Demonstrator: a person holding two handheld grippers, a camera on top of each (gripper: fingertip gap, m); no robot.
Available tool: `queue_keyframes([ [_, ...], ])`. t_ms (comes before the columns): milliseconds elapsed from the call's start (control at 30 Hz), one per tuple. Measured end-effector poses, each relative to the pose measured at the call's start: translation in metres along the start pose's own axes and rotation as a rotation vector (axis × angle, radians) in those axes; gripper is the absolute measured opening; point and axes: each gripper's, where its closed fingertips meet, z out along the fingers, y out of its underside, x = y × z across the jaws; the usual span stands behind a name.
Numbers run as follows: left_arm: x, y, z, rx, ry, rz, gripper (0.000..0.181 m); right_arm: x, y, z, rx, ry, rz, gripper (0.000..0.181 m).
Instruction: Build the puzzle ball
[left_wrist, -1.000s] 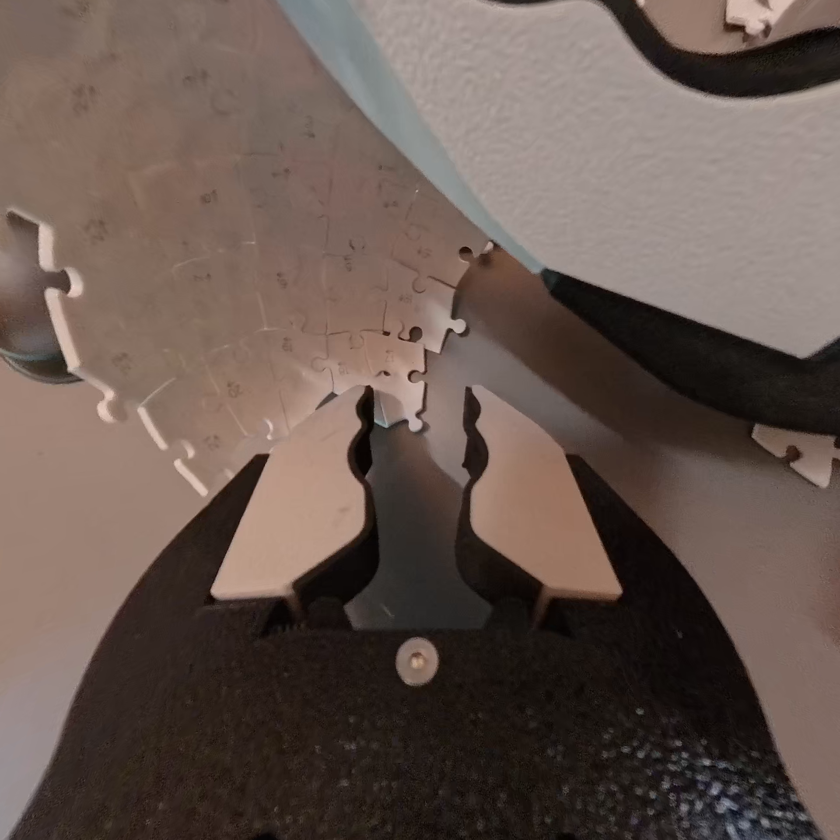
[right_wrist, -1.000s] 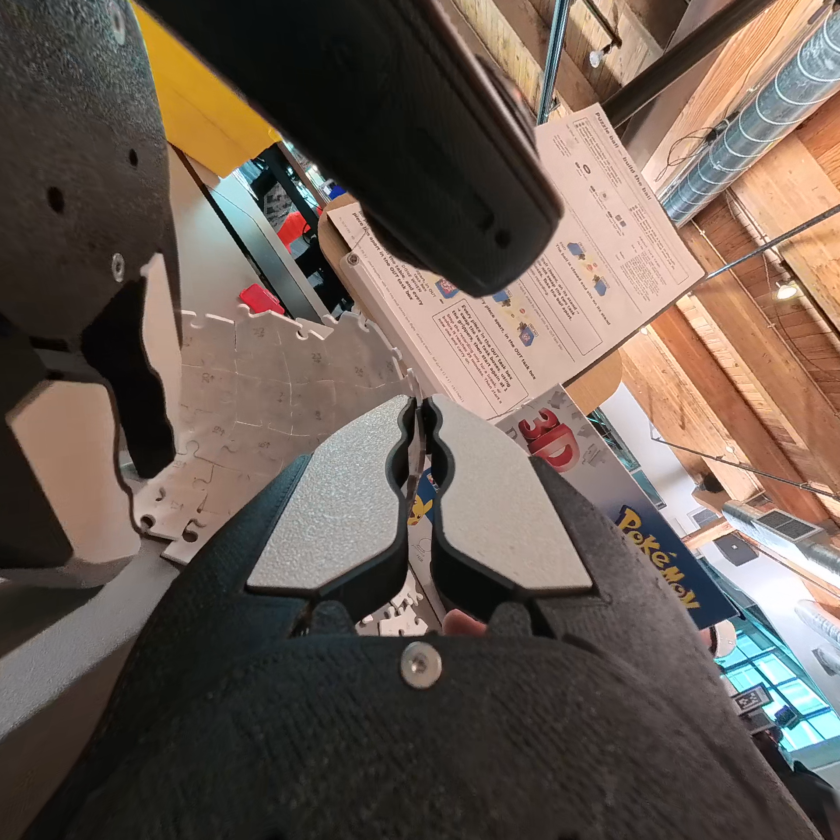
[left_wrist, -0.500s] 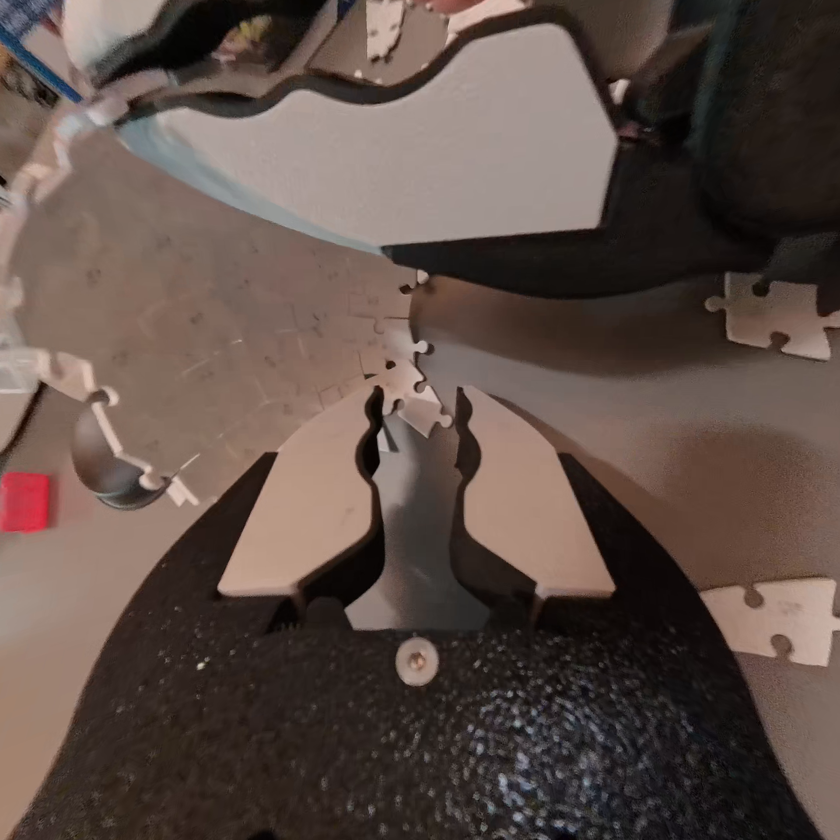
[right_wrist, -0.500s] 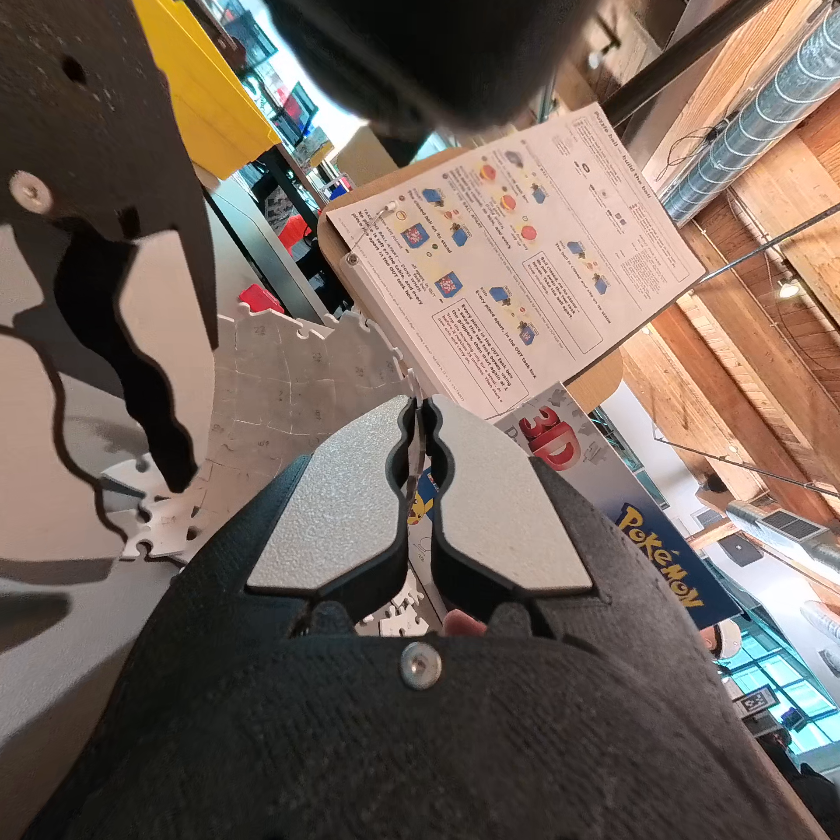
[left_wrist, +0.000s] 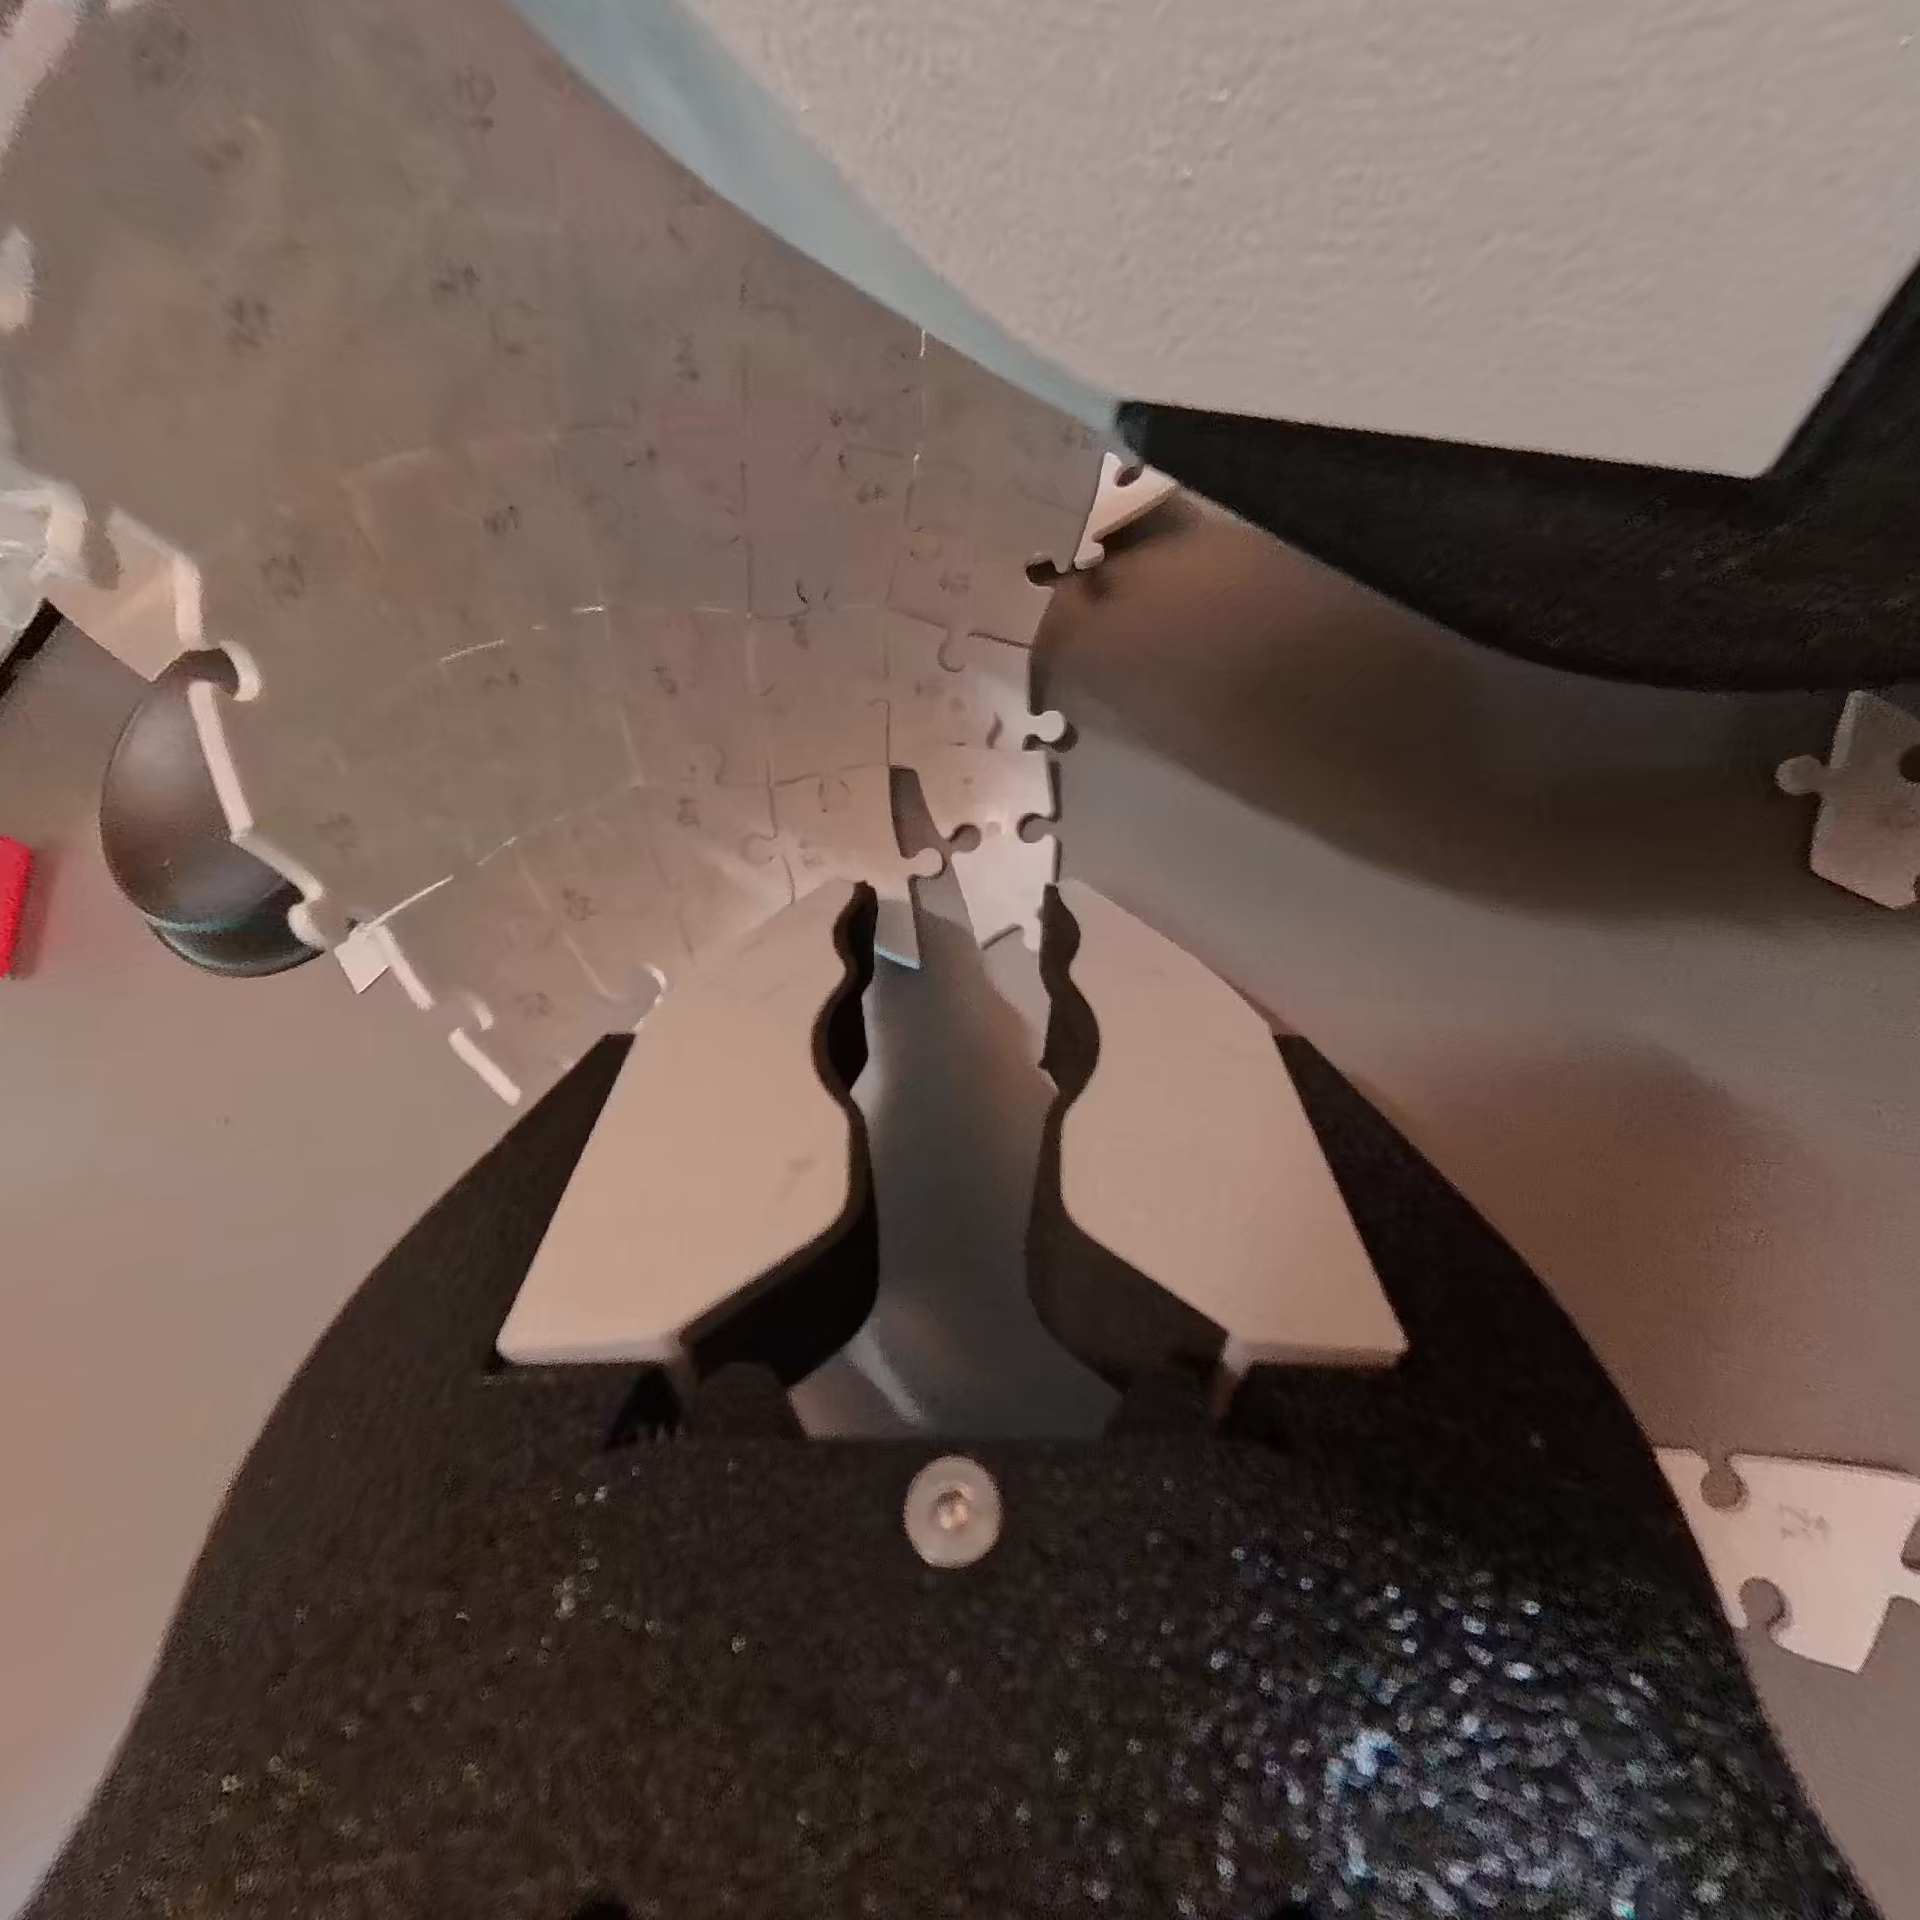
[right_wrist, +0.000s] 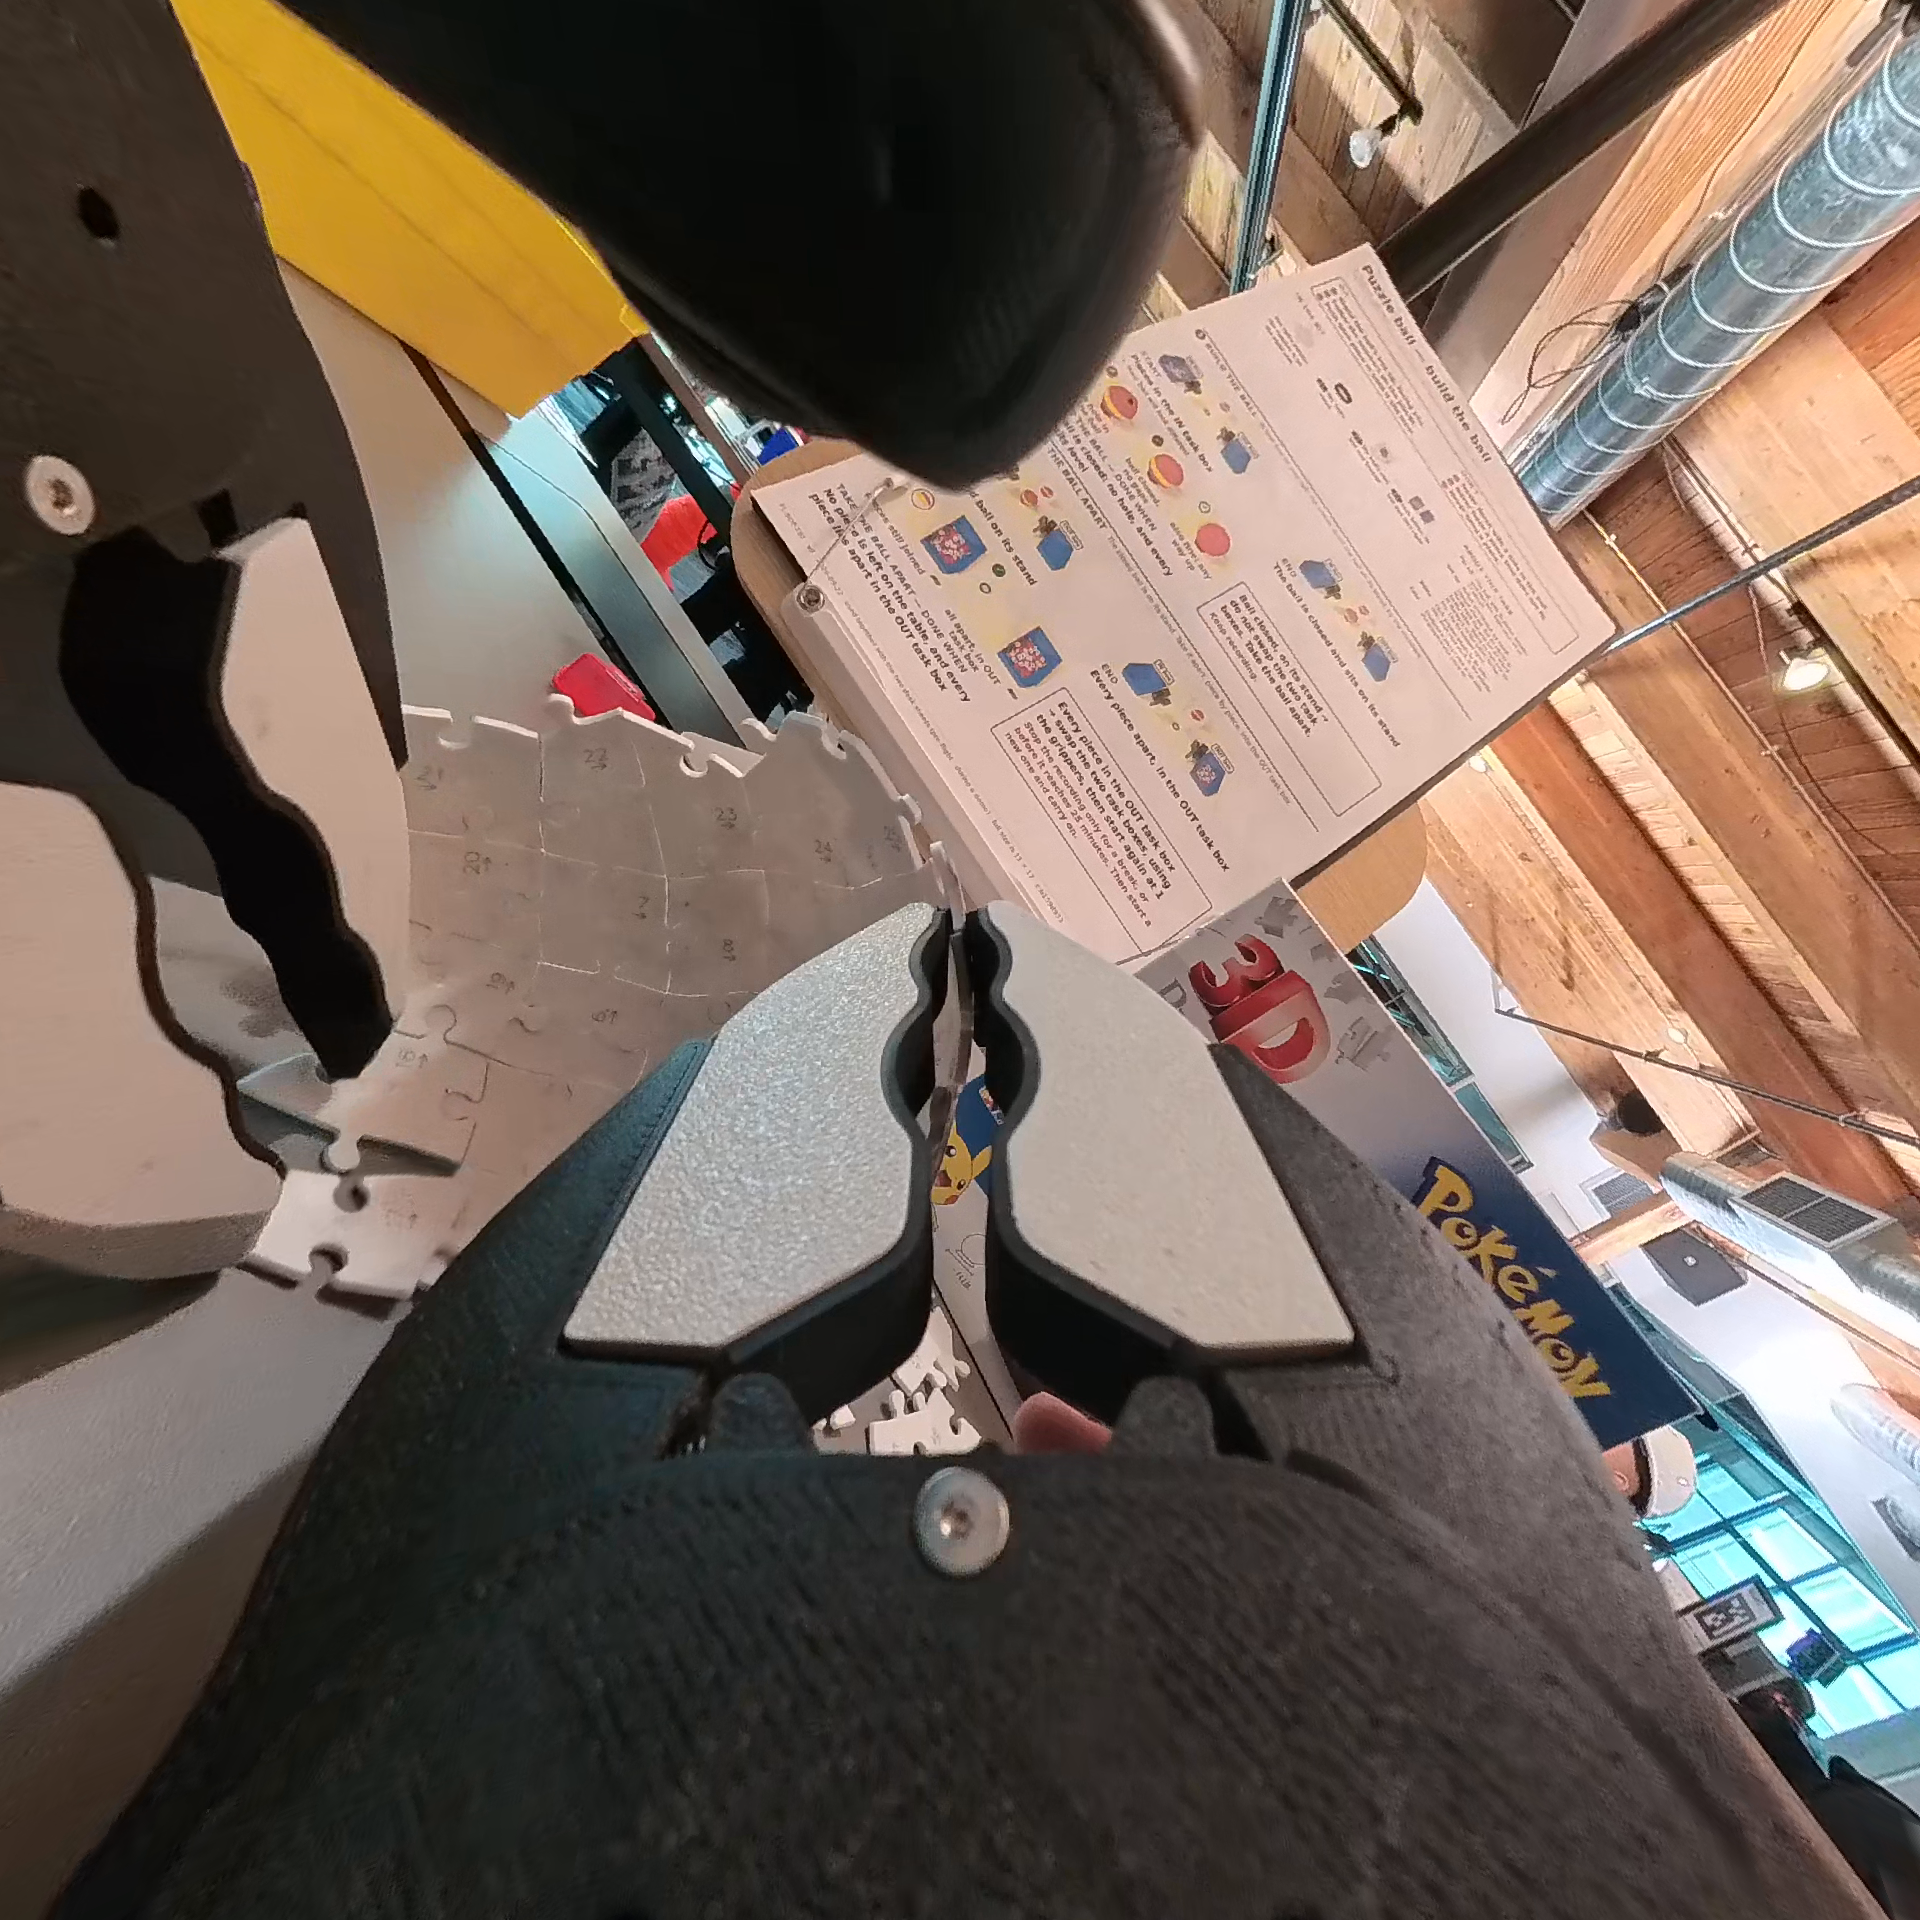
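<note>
Grey tabletop (left_wrist: 1558, 1091) fills the left wrist view, with loose puzzle pieces (left_wrist: 1860, 821) at its right edge. Partly built puzzle shell (left_wrist: 582, 582), a curved sheet of interlocked white pieces, occupies the upper left. Left gripper (left_wrist: 951, 914) stands with fingers apart, tips at the shell's lower edge beside one half-seated piece (left_wrist: 1003, 852). Right gripper (right_wrist: 958, 925) is clamped on the shell's rim, centre frame. Judgement: the shell is light, thin and stiff, but its joints look liable to pop under twisting. Take hold at the rim edge-on, and press new pieces gently near their tabs.
</note>
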Motion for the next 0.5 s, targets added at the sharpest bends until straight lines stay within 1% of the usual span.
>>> queue_keyframes([
  [100, -0.002, 0.000, 0.000, 0.003, -0.020, 0.009, 0.029, 0.000, 0.000, 0.000, 0.000, 0.000, -0.001, 0.004],
  [233, 0.009, -0.012, -0.002, 0.074, 0.028, 0.065, 0.026, 0.000, 0.000, 0.000, 0.000, 0.000, 0.001, 0.004],
  [267, 0.010, -0.013, -0.001, 0.074, 0.032, 0.070, 0.024, 0.000, 0.000, 0.000, 0.000, 0.001, 0.002, 0.004],
  [333, 0.010, -0.013, 0.002, 0.065, 0.045, 0.037, 0.021, 0.000, 0.000, 0.000, 0.000, 0.000, 0.004, 0.004],
  [500, 0.010, -0.016, 0.009, 0.042, 0.102, -0.113, 0.020, 0.000, 0.000, 0.000, 0.003, 0.000, 0.003, 0.004],
])
